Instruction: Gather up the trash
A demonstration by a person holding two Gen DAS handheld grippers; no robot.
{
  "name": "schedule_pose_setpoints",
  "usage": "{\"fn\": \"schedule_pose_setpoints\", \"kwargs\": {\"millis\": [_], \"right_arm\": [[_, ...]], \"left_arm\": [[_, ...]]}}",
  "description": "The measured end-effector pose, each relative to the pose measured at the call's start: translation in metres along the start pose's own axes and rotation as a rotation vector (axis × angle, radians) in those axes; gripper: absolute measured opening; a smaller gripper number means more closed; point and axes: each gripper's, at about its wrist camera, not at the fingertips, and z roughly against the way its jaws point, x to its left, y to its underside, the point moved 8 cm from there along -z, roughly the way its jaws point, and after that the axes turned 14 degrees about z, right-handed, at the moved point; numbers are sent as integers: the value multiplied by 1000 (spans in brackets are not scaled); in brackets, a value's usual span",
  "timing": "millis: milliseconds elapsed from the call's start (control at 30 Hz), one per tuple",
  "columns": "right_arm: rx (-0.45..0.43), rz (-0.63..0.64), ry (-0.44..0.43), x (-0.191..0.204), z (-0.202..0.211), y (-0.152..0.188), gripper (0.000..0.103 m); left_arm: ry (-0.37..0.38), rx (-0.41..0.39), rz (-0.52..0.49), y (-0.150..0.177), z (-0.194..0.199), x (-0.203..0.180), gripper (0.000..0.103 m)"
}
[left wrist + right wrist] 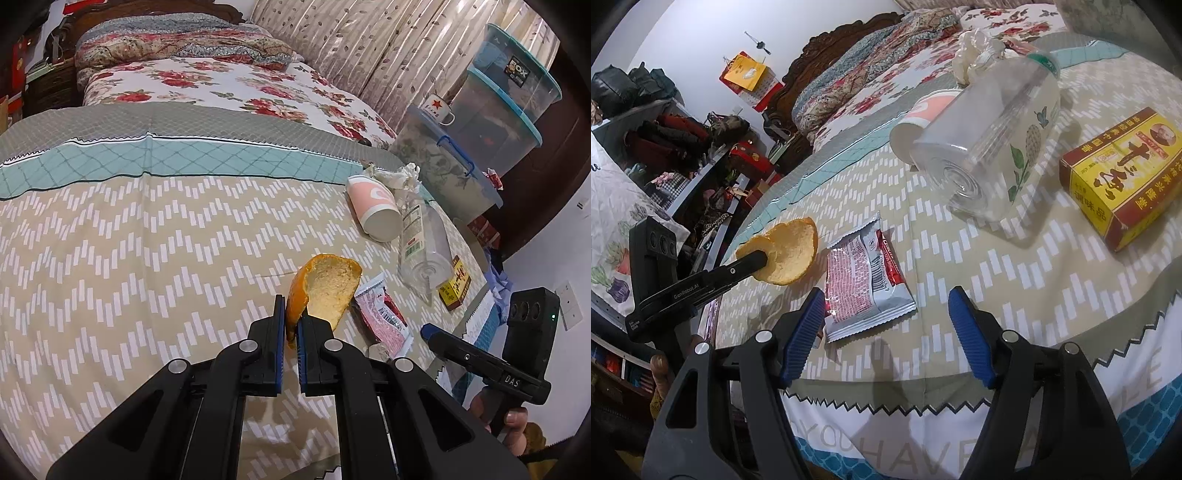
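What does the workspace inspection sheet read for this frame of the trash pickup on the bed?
Surface: patterned bedspread, soft, uneven.
Job's things: orange peel; snack wrapper flat; clear bottle and pink cup on their sides; crumpled tissue; yellow-red box.
Clutter: stacked storage bins beside the bed, a mug on one.
Grippers: left tool shut on the peel; right tool open, wrapper's near end between its fingers, unpressed.
Cables: nothing seen.
Surroundings: floral bedding, curtain, crowded shelves.
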Motion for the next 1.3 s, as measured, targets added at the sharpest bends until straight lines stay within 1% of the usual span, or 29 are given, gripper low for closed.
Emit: {"fn": "schedule_pose_setpoints", "kwargs": {"millis": [100,333,433,633,967,1000,1067,1167,1300], "right_arm": [[5,10,-6,1,-2,1,66],[10,22,-21,10,-10,1,57],[2,-4,-48,8,-11,1,56],[-12,-78,-111,-2,-11,0,50],[3,-45,-129,10,-21,-1,46],[5,-41,-128,11,-21,-1,43],[21,-26,-122,15,-26,0,28],[38,-8,-118,20,-32,1,15],[17,-3,-129,22,-29,0,10]], "left_arm": [[1,5,-5,2,-2,-3,5],[5,24,-5,6,-7,-6,5],[16,40,-8,9,-10,-9,5],[11,67,-26,19,-22,-16,5],[3,88,-37,27,-30,-17,5],[3,88,-37,26,-30,-17,5],[-1,91,-36,27,-32,-16,5],[-2,96,-27,29,-33,-14,5],[5,92,-14,27,-29,-10,5]]}}
